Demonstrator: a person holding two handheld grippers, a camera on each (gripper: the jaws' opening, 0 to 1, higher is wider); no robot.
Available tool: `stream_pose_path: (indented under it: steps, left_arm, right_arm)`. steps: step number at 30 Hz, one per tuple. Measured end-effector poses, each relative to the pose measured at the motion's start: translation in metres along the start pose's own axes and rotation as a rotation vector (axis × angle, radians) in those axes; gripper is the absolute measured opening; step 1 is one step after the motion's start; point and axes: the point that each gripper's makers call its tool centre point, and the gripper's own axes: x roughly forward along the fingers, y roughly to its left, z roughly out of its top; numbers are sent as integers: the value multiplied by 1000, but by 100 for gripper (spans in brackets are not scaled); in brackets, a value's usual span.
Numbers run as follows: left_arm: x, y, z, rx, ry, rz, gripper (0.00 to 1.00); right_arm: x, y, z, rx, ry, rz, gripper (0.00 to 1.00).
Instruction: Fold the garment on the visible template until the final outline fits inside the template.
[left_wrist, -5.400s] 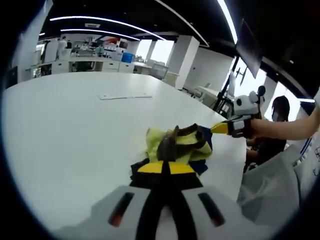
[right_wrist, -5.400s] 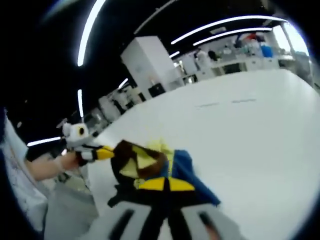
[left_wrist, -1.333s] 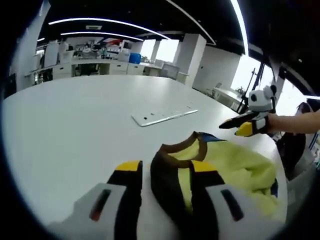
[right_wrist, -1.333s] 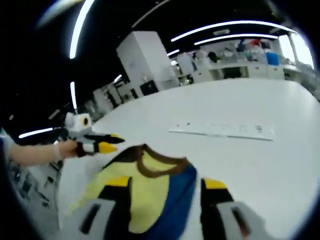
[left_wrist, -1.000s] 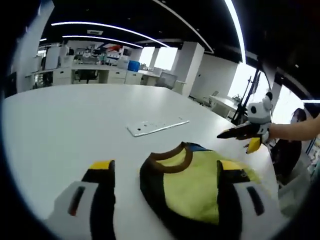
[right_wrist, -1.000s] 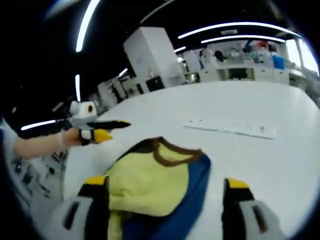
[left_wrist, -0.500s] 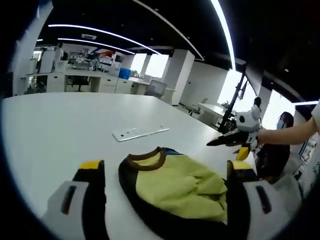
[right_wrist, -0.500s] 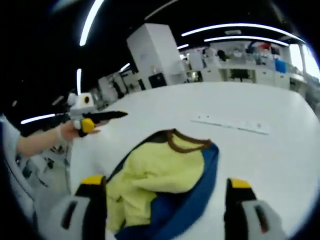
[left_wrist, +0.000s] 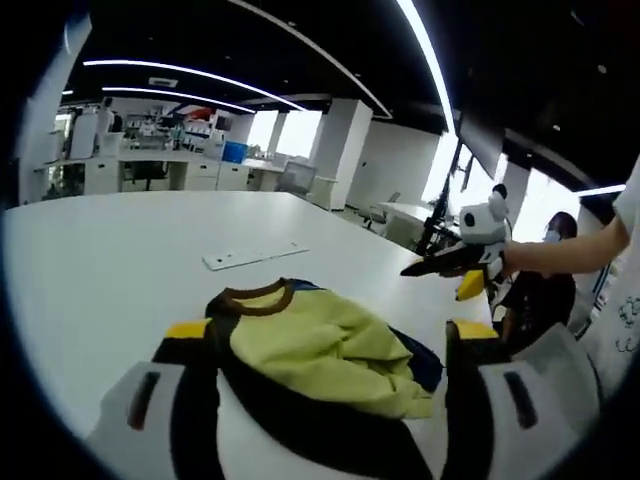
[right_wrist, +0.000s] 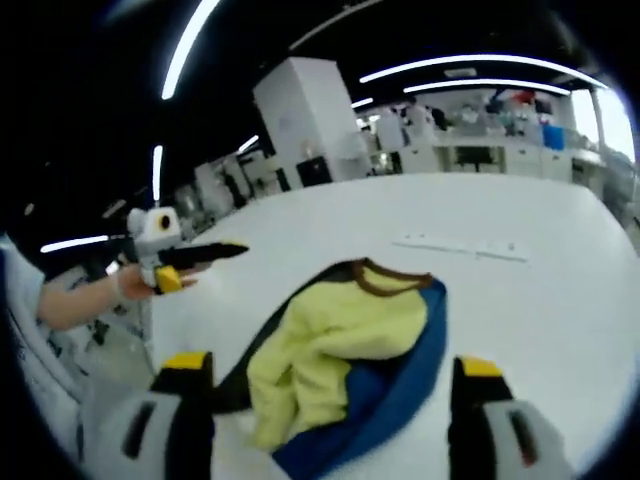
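Observation:
A yellow garment (left_wrist: 325, 345) with a brown collar and dark blue edging lies crumpled on the white table (left_wrist: 110, 235). In the left gripper view my left gripper (left_wrist: 330, 330) stands wide open, one jaw on each side of the garment and not touching it. A hand holds my right gripper (left_wrist: 455, 275) apart from the cloth at the right. In the right gripper view the garment (right_wrist: 350, 340) lies between the wide-open jaws of my right gripper (right_wrist: 330, 368). My left gripper (right_wrist: 195, 265) hangs at the left, clear of the cloth.
A flat white strip (left_wrist: 255, 257) lies on the table beyond the collar, also seen in the right gripper view as the strip (right_wrist: 465, 246). The table edge runs close behind the garment on the right. A seated person (left_wrist: 550, 250) is beyond that edge.
Both grippers, shut on the bunched garment 5.4 s ago, have let go and opened wide. Over the last second both pulled back and the garment settled on the table.

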Motion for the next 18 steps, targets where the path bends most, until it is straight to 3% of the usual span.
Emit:
stream_pose_path:
  steps: [12,18]
  left_arm:
    - [-34,-33,-26,42,21,-7,87]
    - [-43,-45,-35,43,18,2,86]
  right_arm:
    - [-30,14,-44,109,-22,-25,92]
    - [-31,22,-69,139,-8,-35,86]
